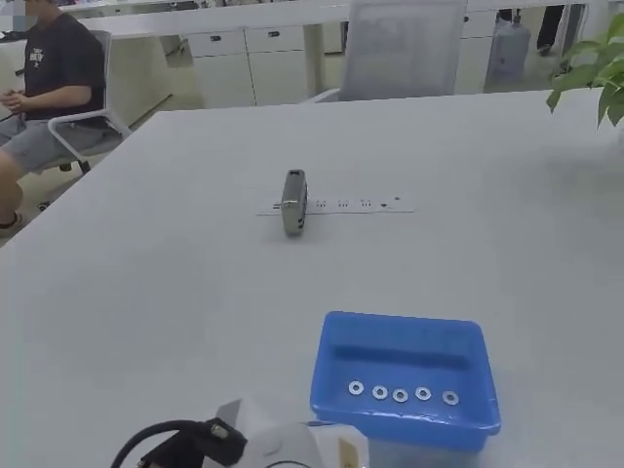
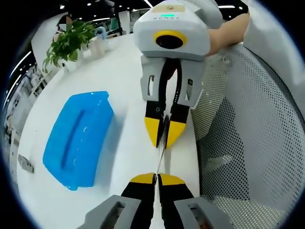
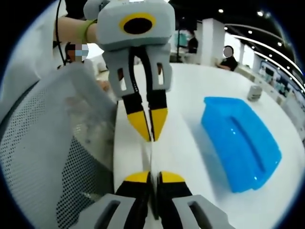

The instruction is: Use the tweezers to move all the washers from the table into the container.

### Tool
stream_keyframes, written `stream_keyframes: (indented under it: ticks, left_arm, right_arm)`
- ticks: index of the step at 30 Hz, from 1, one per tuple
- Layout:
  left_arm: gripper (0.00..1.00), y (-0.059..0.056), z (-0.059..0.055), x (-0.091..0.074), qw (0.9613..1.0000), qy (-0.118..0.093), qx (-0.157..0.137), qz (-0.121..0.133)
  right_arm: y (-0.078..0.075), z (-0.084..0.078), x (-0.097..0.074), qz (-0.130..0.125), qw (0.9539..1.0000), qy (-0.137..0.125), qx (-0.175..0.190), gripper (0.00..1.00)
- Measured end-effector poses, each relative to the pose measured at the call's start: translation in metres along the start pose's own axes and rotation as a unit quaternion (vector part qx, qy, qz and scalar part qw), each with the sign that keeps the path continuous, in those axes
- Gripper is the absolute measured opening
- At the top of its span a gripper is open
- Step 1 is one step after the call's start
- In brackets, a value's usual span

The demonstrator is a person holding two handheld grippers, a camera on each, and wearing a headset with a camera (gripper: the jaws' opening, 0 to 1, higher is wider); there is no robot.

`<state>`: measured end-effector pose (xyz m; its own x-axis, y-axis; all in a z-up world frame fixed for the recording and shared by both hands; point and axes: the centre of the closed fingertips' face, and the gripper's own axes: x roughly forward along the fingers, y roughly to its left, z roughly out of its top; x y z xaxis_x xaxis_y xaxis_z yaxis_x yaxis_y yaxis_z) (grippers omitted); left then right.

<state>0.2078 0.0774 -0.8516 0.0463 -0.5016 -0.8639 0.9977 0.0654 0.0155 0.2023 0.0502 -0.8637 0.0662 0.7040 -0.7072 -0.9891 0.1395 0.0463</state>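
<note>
Left gripper (image 2: 157, 178) and right gripper (image 3: 153, 176) were both clamped shut on the thin tweezers (image 2: 162, 155). Washers (image 1: 401, 394), lower centre in the container (image 1: 336, 336), looked light, flat, slippery; best pinched by the rim.

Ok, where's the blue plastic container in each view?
Head view: the blue plastic container sits lower right of centre, with small silver metal washers inside.
Left gripper view: the container is at the left.
Right gripper view: the container is at the right.
Shared landmark: the white table under it.
</note>
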Motion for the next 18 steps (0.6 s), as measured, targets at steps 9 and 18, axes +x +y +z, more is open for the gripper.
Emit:
stream_keyframes:
  ticks: [9,18]
  left_arm:
    - [0.00,-0.011,-0.010,0.006,0.9990,0.029,0.033,-0.012]
    - [0.00,-0.006,-0.012,0.009,0.9984,0.046,0.019,-0.026]
  right_arm:
    - [-0.002,0.014,-0.010,-0.001,0.9977,-0.044,0.050,0.12]
    - [-0.031,0.013,-0.076,-0.099,0.9888,-0.075,0.083,0.34]
